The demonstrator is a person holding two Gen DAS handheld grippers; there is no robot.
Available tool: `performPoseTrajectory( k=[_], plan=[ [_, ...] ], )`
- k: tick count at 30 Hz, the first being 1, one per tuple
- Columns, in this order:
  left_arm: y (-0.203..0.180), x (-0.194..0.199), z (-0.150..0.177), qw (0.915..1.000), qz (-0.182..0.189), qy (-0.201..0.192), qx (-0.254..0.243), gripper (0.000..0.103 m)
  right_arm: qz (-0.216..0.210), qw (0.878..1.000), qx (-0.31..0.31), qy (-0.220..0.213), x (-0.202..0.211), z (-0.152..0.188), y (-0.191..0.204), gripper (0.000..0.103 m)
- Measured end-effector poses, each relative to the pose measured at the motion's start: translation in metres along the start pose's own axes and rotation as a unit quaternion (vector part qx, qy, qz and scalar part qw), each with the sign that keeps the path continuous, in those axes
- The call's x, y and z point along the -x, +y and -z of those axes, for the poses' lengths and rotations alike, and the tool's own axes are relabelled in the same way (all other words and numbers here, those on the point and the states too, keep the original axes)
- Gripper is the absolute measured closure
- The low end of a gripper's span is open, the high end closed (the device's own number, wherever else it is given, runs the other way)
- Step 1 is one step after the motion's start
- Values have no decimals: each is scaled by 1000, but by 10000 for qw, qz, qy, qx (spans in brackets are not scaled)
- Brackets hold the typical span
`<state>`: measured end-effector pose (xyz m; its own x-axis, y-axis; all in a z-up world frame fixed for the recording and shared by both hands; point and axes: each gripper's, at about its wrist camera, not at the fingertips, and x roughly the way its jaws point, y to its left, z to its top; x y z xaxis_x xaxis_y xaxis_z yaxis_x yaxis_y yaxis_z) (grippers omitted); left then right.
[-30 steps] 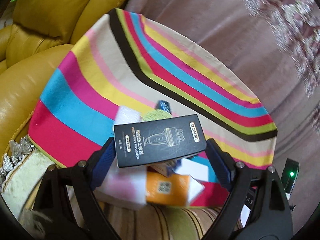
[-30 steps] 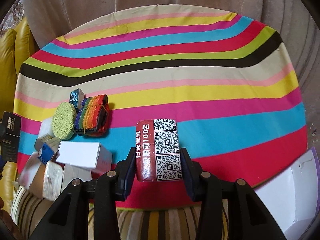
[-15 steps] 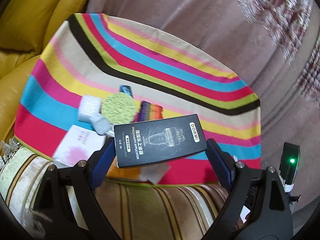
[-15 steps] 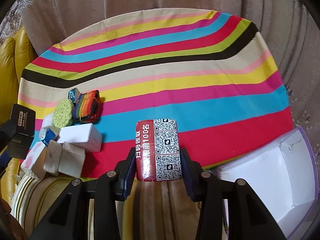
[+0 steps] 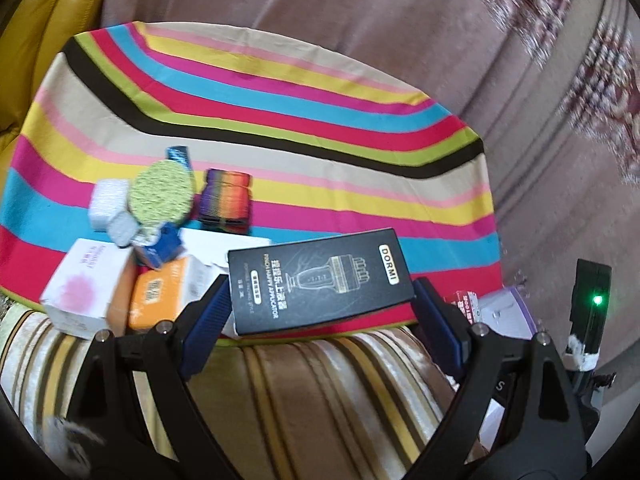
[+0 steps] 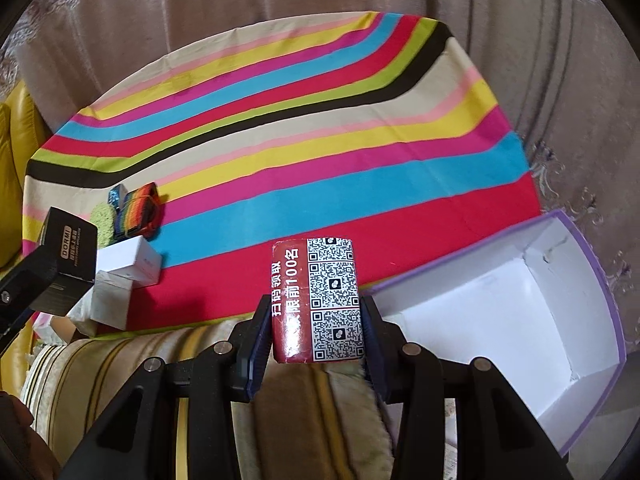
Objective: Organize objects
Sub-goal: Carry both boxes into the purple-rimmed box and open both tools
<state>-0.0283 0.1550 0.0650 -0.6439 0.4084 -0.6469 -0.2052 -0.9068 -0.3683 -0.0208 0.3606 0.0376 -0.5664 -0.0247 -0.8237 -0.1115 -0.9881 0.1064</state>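
My left gripper (image 5: 320, 312) is shut on a black DORMI box (image 5: 320, 280) and holds it above the near edge of the striped cloth (image 5: 280, 120); the box also shows in the right wrist view (image 6: 70, 248). My right gripper (image 6: 314, 328) is shut on a red packet with QR codes (image 6: 316, 300), held above the cloth's near edge, just left of an open white box with purple rim (image 6: 520, 320). A pile of small boxes (image 5: 120, 280), a green sponge (image 5: 162, 192) and a rainbow strap roll (image 5: 226, 200) lies on the cloth's left.
A yellow leather sofa (image 5: 36, 40) stands at the left. A striped beige cushion (image 5: 300, 392) lies below both grippers. A pink-brown curtain (image 5: 400, 20) hangs behind the cloth. The white box's corner (image 5: 500, 308) shows right of the left gripper.
Both grippers have pulled back and moved right with their loads. The open white box has come further into the right wrist view, and the pile of items has slid left.
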Motion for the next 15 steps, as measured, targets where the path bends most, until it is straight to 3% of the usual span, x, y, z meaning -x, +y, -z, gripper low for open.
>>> performPoseTrajectory(
  k=[15],
  plan=[
    [-78,-27,21,9938,500,512,-856,13,397,9979,-520,23,12,15,-66,60]
  ],
)
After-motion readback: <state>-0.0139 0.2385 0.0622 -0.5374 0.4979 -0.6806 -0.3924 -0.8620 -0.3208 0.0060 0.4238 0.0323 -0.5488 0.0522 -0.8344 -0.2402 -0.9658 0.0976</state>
